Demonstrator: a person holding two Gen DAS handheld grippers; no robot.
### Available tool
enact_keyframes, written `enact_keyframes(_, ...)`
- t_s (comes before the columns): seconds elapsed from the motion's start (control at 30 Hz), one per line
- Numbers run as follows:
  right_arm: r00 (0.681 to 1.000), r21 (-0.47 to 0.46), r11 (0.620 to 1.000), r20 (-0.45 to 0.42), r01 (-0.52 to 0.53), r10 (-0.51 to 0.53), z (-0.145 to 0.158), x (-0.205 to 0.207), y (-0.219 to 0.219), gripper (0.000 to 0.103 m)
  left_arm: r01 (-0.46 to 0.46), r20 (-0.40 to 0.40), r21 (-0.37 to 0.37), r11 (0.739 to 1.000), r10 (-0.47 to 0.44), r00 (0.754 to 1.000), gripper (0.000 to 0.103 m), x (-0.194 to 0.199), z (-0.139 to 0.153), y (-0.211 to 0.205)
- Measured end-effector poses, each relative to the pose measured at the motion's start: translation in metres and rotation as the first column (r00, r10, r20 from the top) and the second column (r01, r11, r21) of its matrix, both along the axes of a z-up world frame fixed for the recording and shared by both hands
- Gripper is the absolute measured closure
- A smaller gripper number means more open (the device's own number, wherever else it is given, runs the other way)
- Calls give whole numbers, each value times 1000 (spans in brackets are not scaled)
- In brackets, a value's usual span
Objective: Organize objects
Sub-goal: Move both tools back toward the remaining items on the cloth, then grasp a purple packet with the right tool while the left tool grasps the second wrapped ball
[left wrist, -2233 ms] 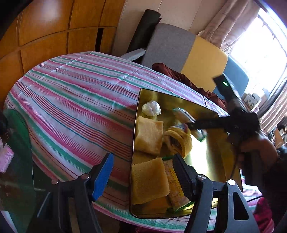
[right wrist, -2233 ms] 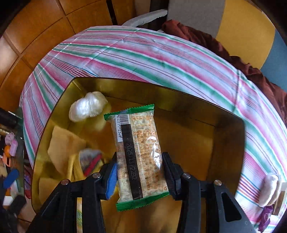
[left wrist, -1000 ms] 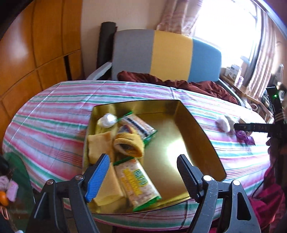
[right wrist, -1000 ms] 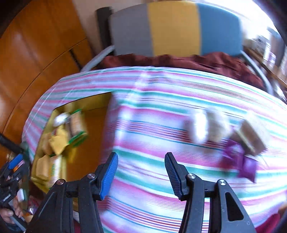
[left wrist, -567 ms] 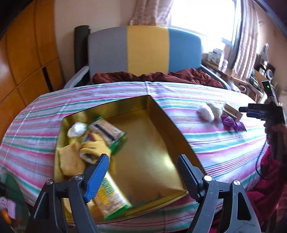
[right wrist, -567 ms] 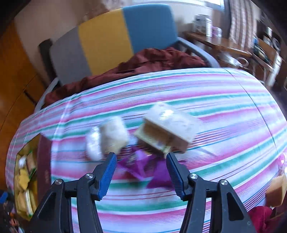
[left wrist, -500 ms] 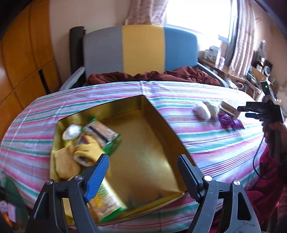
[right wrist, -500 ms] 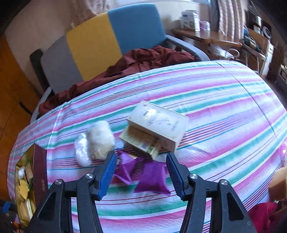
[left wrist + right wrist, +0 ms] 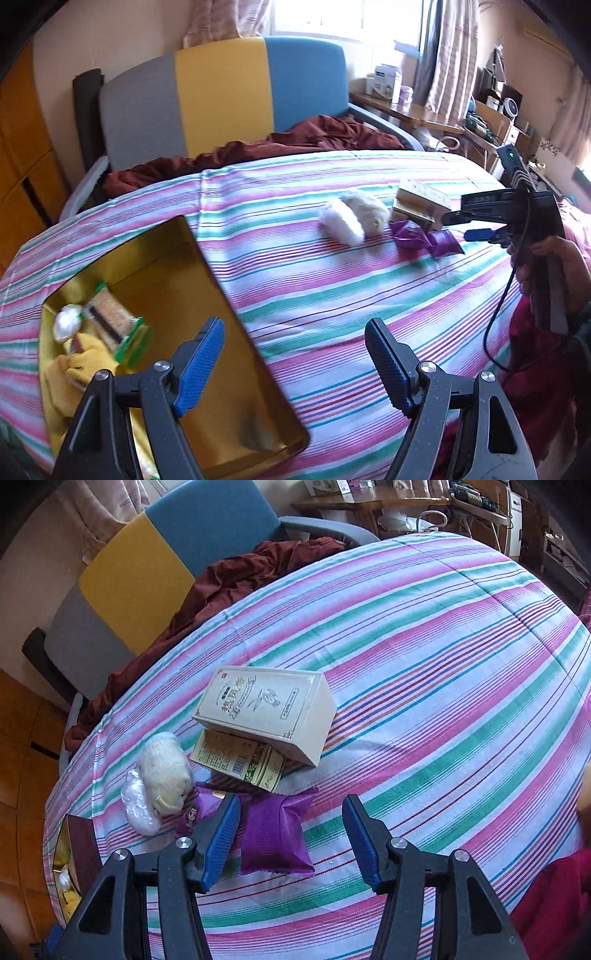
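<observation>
Ahead of the right gripper (image 9: 291, 838), a packet (image 9: 275, 836) lies on the tablecloth (image 9: 443, 701), between the fingers and close to the left one. A second packet (image 9: 201, 806) lies just left of that finger. Beyond them sits a flat carton (image 9: 240, 762), and a larger box (image 9: 267, 710) rests partly on top of it. Left of the cartons lie two wrapped buns (image 9: 159, 781), side by side. A chair (image 9: 147, 565) stands behind the table, a cloth (image 9: 236, 579) draped on its seat.

Ahead of the left gripper (image 9: 295, 360), a tin (image 9: 207, 280) lies under the left finger, snack packs (image 9: 107, 321) crowded at its far left end. The buns, packets and boxes lie farther ahead to the right.
</observation>
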State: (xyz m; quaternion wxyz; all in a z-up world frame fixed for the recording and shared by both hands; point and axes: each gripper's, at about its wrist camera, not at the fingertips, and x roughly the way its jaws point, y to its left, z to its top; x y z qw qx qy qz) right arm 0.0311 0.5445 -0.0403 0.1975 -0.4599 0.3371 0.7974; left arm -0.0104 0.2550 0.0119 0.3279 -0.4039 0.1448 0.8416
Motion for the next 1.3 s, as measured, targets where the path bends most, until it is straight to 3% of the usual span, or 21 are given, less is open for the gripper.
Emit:
enact_keyframes(0.17,999,-23,999,18,-40,40,-6,-4,-4,45,46,16,-7,999,-45,999,24,5,-7,24)
enact_keyframes(0.5,984,38,990,124,-132,127,-18,-22,-18,45,71,78,-16,997,-69,995,24,-1,-23,48)
enact_keyframes(0.53,981,44,989,137,-144,137,-19,-23,-20,45,64,89,-12,998,-63,994,24,-4,-23,50)
enact_keyframes(0.6,974,74,982,164,-173,159,-22,-26,-24,63,51,111,-3,999,-50,993,24,-11,-24,53)
enact_keyframes(0.63,969,98,977,180,-188,168,-22,-27,-26,66,42,123,3,999,-42,991,24,-15,-24,53)
enact_keyframes(0.9,973,118,980,186,-162,138,-15,-18,-22,67,-73,266,59,996,55,962,32,-62,-28,71)
enact_keyframes(1.0,973,118,980,187,-159,135,-14,-16,-21,67,-108,292,57,993,87,952,40,-81,-32,84)
enact_keyframes(1.3,970,102,980,190,-170,149,-16,-17,-18,66,-168,351,55,984,138,926,50,-125,-56,124)
